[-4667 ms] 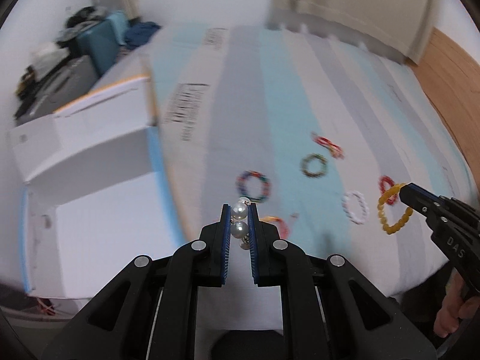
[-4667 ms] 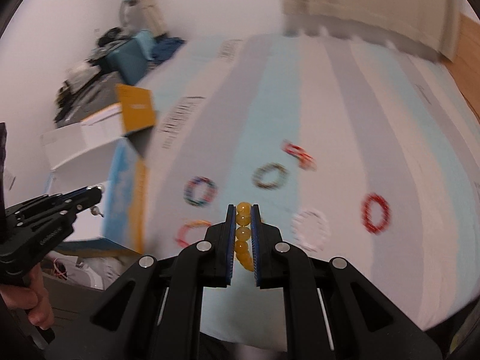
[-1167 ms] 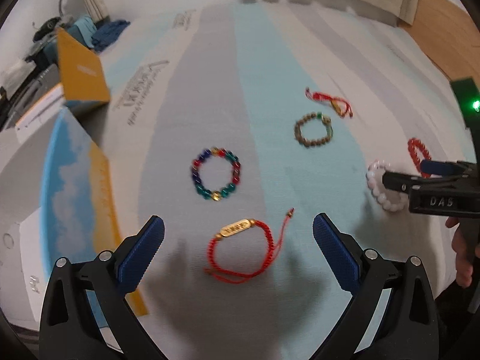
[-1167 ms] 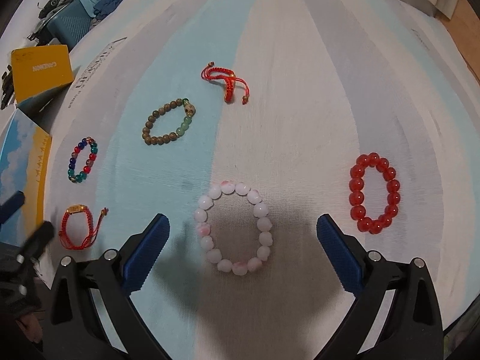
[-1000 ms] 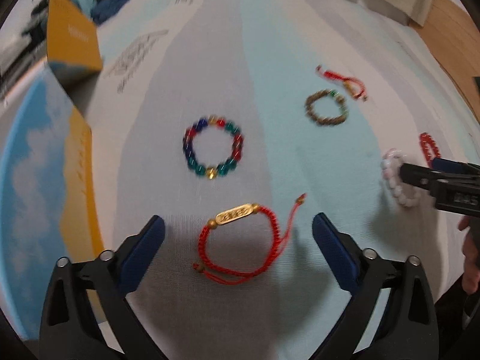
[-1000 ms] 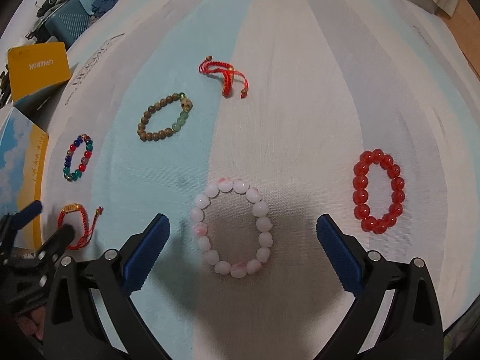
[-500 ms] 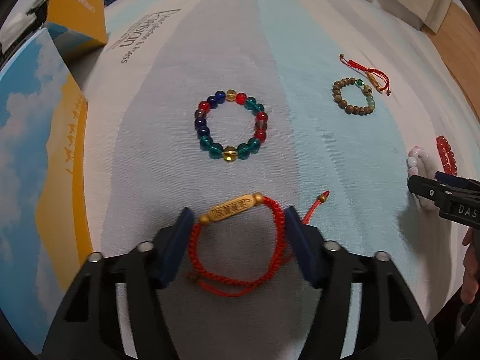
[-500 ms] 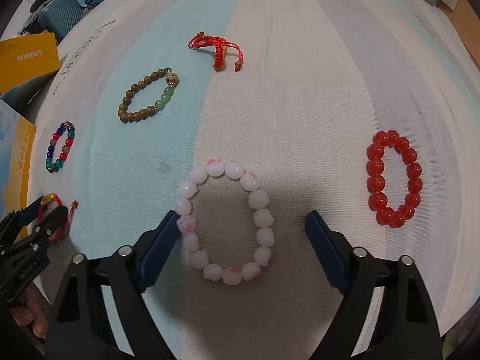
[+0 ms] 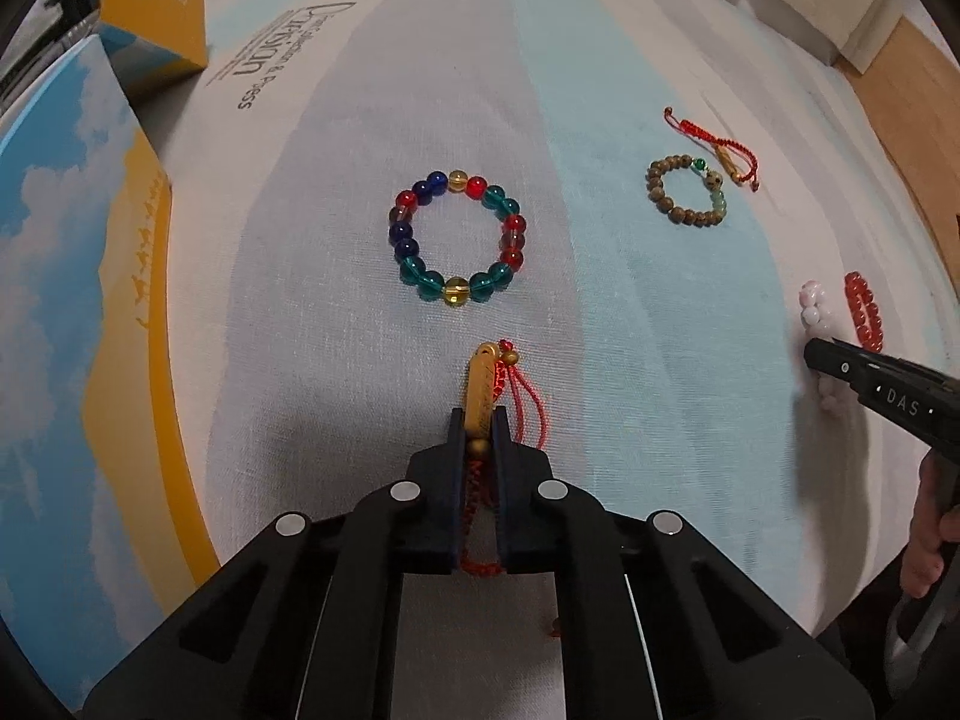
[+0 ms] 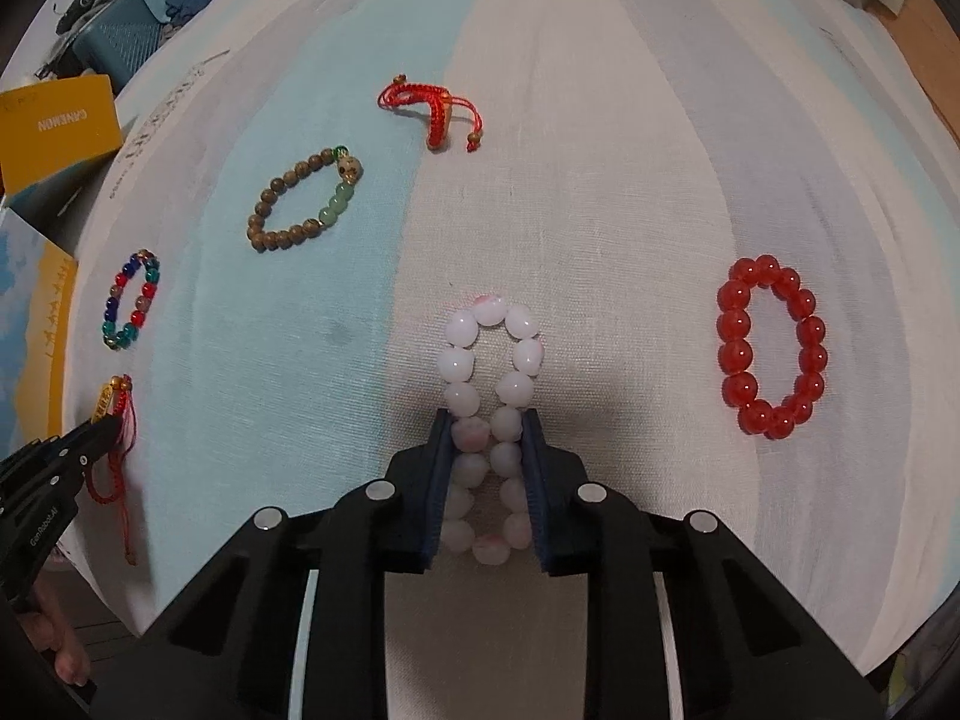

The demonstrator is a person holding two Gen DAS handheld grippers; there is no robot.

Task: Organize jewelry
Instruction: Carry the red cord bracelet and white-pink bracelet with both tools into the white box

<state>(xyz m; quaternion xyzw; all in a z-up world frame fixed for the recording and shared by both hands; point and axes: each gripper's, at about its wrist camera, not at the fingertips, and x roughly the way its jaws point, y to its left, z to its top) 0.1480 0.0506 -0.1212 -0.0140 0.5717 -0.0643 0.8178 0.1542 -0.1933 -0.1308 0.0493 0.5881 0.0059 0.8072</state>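
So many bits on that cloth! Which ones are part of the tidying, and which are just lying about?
Part of the job:
- red cord bracelet, pinched in the left hand-held gripper
- pink bead bracelet, squeezed in the right hand-held gripper
- multicolour bracelet
- brown bead bracelet
- red bead bracelet
- knotted red cord

Lying about:
- yellow box
- sky-print box

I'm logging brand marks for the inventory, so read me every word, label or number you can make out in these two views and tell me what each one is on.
"DAS" on the black right gripper, seen from the left wrist.
"GenRobot.AI", roughly, tiny on the black left gripper, seen from the right wrist.
"CANEMON", upside down, on the yellow cardboard box flap.
Printed lettering on the striped cloth: too distorted to read.
Gold bar charm of the red cord bracelet: engraving too small.
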